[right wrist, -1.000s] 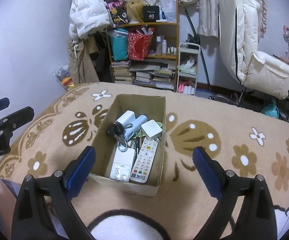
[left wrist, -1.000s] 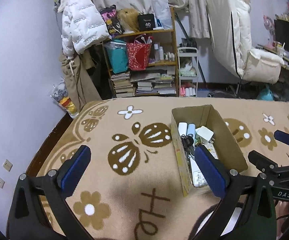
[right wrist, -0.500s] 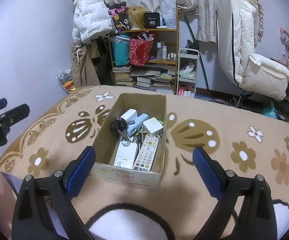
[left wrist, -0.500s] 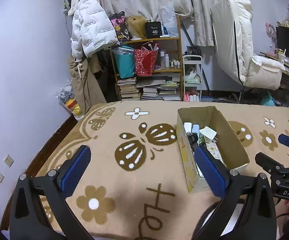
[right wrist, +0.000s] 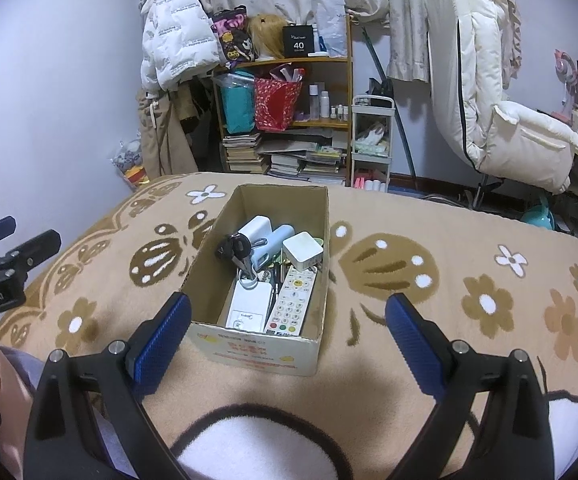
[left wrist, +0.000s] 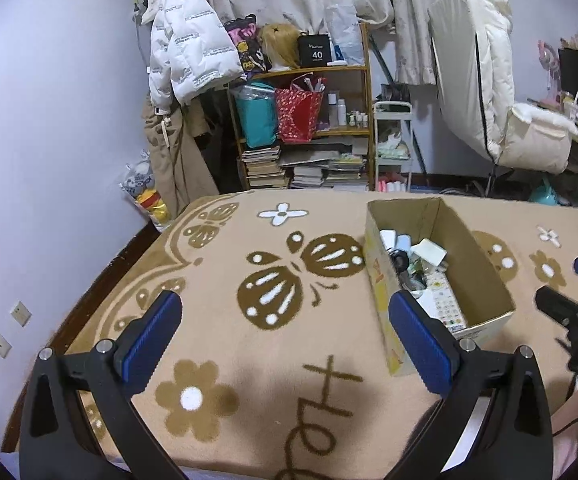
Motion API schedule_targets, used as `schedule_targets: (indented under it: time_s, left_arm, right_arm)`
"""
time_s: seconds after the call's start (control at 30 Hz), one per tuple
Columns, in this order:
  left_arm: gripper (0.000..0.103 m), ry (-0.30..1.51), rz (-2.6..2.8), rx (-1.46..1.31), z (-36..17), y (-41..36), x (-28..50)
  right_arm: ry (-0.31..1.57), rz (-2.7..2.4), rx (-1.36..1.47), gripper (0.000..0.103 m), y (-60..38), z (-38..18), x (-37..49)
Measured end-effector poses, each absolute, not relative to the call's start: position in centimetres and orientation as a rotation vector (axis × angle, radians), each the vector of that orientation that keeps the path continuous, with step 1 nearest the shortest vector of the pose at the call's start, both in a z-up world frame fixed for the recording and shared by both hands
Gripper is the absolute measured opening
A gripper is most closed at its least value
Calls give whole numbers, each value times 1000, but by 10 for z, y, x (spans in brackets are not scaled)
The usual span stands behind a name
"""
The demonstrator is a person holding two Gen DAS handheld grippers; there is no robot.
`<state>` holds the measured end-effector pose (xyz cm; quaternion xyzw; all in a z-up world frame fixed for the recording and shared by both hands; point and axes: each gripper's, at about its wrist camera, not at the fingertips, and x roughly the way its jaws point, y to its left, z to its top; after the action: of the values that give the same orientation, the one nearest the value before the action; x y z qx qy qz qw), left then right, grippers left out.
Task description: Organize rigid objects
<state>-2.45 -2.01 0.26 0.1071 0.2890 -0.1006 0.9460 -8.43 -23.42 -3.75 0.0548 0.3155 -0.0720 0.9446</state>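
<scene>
Left gripper [left wrist: 285, 330]: blue-padded fingers wide apart, empty, over bare tan flower-patterned blanket [left wrist: 249, 352] left of the open brown cardboard box [right wrist: 257, 350]. Box sits mid-bed, holds white remote control [right wrist: 291, 304], white rectangular charger [right wrist: 249, 310], white cube adapter [right wrist: 303, 251], black key bunch [right wrist: 233, 247]. Right gripper [right wrist: 285, 328]: fingers apart, empty, just short of the box's near wall. Versus a second ago both cameras have backed off and the box looks smaller; contents unchanged. Nothing loose on the blanket, so sorting looks done.

Bare blanket [right wrist: 429, 236] flanks the box [right wrist: 265, 350] — its top open, contents crowded.
</scene>
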Motion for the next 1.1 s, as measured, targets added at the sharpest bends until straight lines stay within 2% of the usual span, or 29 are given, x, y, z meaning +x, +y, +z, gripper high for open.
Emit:
schedule_targets:
  time_s: [1.1]
  left_arm:
    - [102,621,-211,242,-6,-24,-19]
  right_arm:
    - [671,-131,125,102,-232,-47,-82]
